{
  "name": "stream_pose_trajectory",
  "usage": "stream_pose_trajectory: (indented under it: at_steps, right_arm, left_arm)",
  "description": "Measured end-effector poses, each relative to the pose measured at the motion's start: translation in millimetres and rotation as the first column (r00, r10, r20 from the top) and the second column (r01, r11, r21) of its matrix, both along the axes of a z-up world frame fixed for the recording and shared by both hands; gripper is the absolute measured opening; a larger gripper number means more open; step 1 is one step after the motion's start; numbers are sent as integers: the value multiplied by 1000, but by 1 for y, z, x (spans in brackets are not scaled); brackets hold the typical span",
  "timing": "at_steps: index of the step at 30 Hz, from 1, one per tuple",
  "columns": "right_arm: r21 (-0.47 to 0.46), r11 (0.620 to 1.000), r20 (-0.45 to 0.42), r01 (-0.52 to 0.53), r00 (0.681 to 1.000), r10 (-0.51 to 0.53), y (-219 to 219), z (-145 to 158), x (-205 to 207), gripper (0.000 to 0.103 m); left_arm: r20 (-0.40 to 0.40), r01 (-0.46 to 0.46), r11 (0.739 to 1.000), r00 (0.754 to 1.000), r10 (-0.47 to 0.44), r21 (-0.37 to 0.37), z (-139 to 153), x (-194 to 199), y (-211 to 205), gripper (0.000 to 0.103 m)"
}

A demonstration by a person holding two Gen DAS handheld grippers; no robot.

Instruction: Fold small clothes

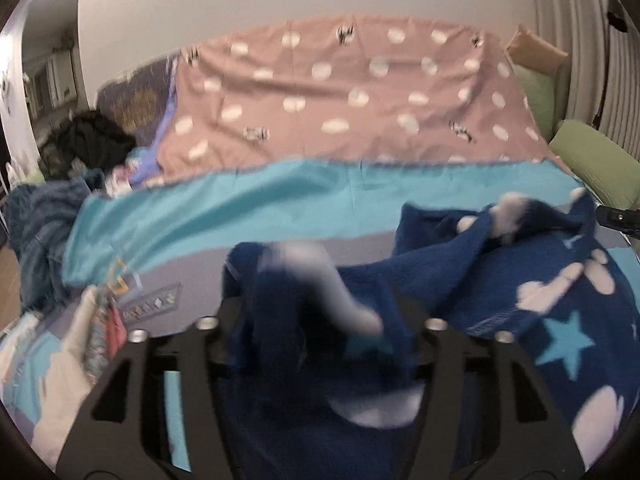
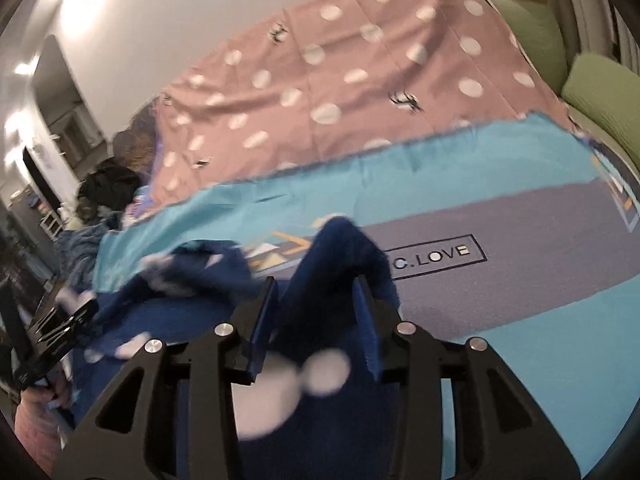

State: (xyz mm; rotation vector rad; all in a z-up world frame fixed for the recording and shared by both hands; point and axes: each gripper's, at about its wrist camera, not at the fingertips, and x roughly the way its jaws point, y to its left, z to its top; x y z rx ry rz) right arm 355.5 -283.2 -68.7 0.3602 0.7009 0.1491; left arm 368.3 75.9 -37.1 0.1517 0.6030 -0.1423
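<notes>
garment: small dark blue fleece piece [image 1: 540, 280] with white blobs and a light blue star, lying rumpled on the bed near its front edge, partly bunched up, so I can't really tell what kind of clothing it is

left gripper [image 1: 320, 320]: tongs spread apart, with a blurry fold of the blue fleece sitting between them; the pads don't look like they're squeezing it

right gripper [image 2: 316, 312]: tongs parted too, blue-lined pads on either side of a raised hump of the same fleece, cloth draped loosely in the gap rather than pinched

bed cover [image 2: 520, 340]: turquoise and greyish-purple sheet with a boxed "C.LOVE" print, the garment sits on its near part, more toward the left side in the right wrist view

pink spread [image 1: 340, 92]: pink with white dots, covers the far half of the bed up to the wall

green cushions [image 1: 588, 160]: along the bed's right edge

dark clothes pile [image 1: 92, 144]: at the bed's far left corner, too blurry to make out
</notes>
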Motion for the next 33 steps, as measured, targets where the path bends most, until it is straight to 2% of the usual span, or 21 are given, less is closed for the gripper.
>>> stream_pose_trajectory:
  at_steps: [4, 6, 7, 9, 11, 13, 16, 17, 18, 20, 21, 22, 23, 24, 28, 30, 33]
  right_arm:
    - [-62, 992, 0, -107, 994, 107, 23, 15, -28, 40]
    - [-135, 975, -28, -178, 984, 176, 44, 14, -34, 40]
    - [-165, 965, -42, -206, 979, 201, 54, 12, -35, 40]
    - [-222, 938, -80, -268, 963, 256, 75, 7, -34, 40]
    - [-284, 901, -125, -327, 945, 303, 96, 0, -26, 40]
    - [-311, 883, -159, -351, 935, 316, 108, -5, -13, 40]
    - [-312, 889, -180, -334, 940, 290, 112, -8, 17, 40]
    - [-328, 899, -162, -289, 955, 248, 109, -8, 28, 42]
    - [-339, 910, -141, -241, 969, 204, 104, -9, 38, 46]
    - [-318, 944, -126, -88, 991, 50, 79, -25, 59, 51]
    - [-275, 961, -179, -40, 984, -10, 65, -41, 68, 52]
    - [-195, 981, -225, -26, 974, -19, 52, -54, 73, 52]
    - [-98, 995, -222, -15, 975, -7, 38, -59, 72, 52]
    - [-61, 998, -206, -6, 978, -6, 31, -58, 69, 52]
    - [-83, 996, -191, 25, 981, -41, 28, -52, 60, 52]
    - [-148, 986, -153, 73, 984, -95, 28, -40, 46, 54]
    - [-142, 987, -113, 73, 990, -89, 20, -22, 14, 54]
  left_arm:
    - [44, 63, 998, 997, -64, 17, 19, -34, -7, 66]
    - [21, 129, 991, 991, -130, 20, 20, -47, -15, 65]
    - [-15, 179, 983, 984, -178, 34, 16, -52, -22, 63]
    - [-107, 275, 957, 958, -265, 93, 1, -54, -40, 34]
    - [-190, 333, 925, 935, -300, 183, -19, -49, -61, 20]
    - [-224, 352, 908, 926, -303, 227, -29, -38, -73, 20]
    - [-213, 320, 916, 938, -272, 241, -30, -5, -81, 20]
    - [-175, 271, 926, 957, -230, 263, -29, 11, -80, 25]
    - [-139, 224, 931, 972, -191, 289, -30, 20, -77, 46]
    - [-83, 81, 935, 995, -56, 346, -42, 43, -65, 66]
    - [-126, 47, 944, 992, -6, 327, -53, 55, -55, 69]
    - [-171, 50, 963, 985, -4, 264, -57, 60, -46, 69]
    - [-176, 45, 973, 984, -5, 225, -55, 61, -39, 71]
    - [-170, 31, 975, 985, 7, 219, -53, 61, -36, 77]
    - [-126, -1, 963, 991, 37, 271, -48, 54, -39, 80]
    - [-81, -1, 957, 996, 26, 290, -38, 40, -41, 80]
    - [-41, 32, 960, 999, -21, 279, -21, -1, -35, 80]
